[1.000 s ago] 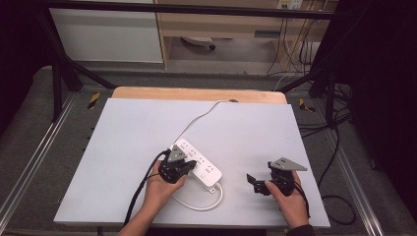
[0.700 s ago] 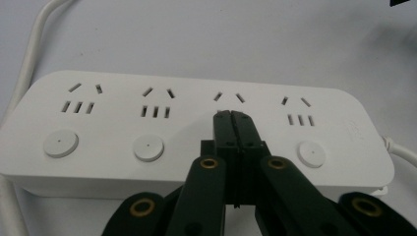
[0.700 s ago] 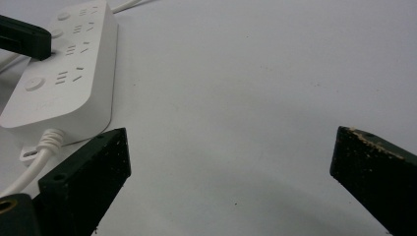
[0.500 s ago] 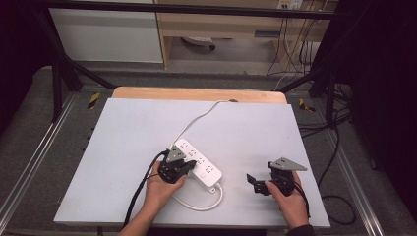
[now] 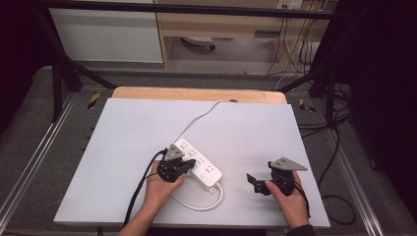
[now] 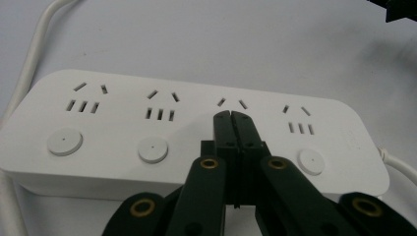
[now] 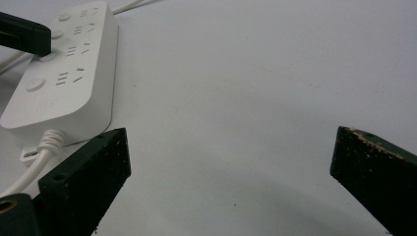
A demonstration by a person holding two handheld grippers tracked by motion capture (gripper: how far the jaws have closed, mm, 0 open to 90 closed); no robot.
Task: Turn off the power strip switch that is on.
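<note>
A white power strip (image 5: 202, 168) with several sockets and round buttons lies near the middle of the white table, its cord (image 5: 197, 119) running to the back. In the left gripper view the strip (image 6: 123, 132) lies crosswise, and my left gripper (image 6: 231, 117) is shut with its tips together on top of the strip, over the third button, which is hidden. From above, the left gripper (image 5: 186, 165) sits at the strip's near side. My right gripper (image 5: 263, 176) rests on the table right of the strip, and in its own view the right gripper (image 7: 231, 162) is open with bare table between its jaws.
The strip's short end with its cord (image 7: 29, 172) lies left of the right gripper's jaws. The white table top (image 5: 123, 137) has a wooden edge (image 5: 196, 93) at the back. Black cables (image 5: 334, 147) hang off the right side beyond the metal rails.
</note>
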